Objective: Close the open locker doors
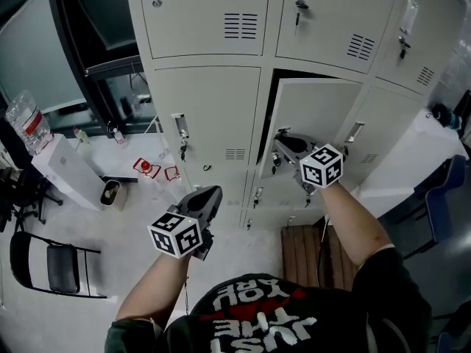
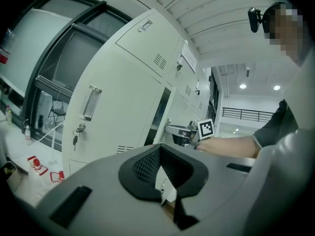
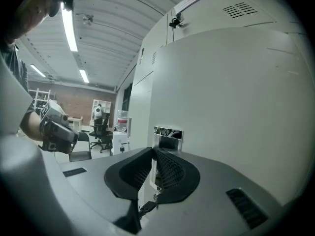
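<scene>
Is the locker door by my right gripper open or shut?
Open: the pale grey metal locker door stands ajar, dark gap above it.

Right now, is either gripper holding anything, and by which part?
The right gripper pinches the open locker door just below its handle; left gripper holds nothing.

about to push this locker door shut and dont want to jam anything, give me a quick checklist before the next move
1. Open door located: ok, middle row, swung partly out.
2. Right gripper at the door: ok, tips by its handle, jaws together, nothing clamped.
3. Tips pressing on the door: cannot tell.
4. Key clear of the jaws: cannot tell, it hangs just under them.
5. Left gripper out of the door's swing: ok, in front of the closed locker to the left, jaws together, empty.
6. Other doors in the head view: ok, they look closed.
</scene>
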`<state>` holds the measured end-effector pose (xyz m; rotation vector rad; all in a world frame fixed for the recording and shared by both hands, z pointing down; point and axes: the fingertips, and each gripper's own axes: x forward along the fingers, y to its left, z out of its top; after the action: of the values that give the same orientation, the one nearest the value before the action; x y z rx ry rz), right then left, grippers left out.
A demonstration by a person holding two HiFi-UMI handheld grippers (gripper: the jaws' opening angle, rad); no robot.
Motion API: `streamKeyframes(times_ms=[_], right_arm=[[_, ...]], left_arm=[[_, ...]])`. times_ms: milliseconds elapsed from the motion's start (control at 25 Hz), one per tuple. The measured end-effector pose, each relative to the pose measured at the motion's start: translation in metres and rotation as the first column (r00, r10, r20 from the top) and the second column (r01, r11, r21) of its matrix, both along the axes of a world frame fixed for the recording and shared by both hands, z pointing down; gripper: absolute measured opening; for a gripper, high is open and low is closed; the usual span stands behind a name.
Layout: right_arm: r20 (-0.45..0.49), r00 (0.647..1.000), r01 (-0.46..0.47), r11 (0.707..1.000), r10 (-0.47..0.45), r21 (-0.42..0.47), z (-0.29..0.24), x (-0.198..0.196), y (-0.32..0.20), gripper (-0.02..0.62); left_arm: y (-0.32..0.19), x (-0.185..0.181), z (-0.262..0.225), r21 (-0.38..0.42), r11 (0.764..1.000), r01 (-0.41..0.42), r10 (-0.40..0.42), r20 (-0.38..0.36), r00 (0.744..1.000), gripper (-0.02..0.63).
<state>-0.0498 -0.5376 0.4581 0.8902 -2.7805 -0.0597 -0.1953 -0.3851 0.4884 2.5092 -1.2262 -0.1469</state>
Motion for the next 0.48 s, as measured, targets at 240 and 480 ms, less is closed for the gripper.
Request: streamKeyframes(times_ms=[240, 480], right_arm=[[0.016, 0.996, -0.083, 0.997, 0.083, -0.005, 0.0, -0.004, -0.018, 0.06], [0.028, 0.987, -0.157, 0.987, 0.158, -0.014, 0.0, -0.008, -0.035, 0.06]], left_arm=[[-0.002, -0.014, 0.003, -0.004, 1.0, -0.011, 0.011, 0.001, 1.0, 0.008], [-0.002, -0.027, 0.008, -0.014, 1.0, -0.019, 0.019, 0.001, 1.0, 0.008]])
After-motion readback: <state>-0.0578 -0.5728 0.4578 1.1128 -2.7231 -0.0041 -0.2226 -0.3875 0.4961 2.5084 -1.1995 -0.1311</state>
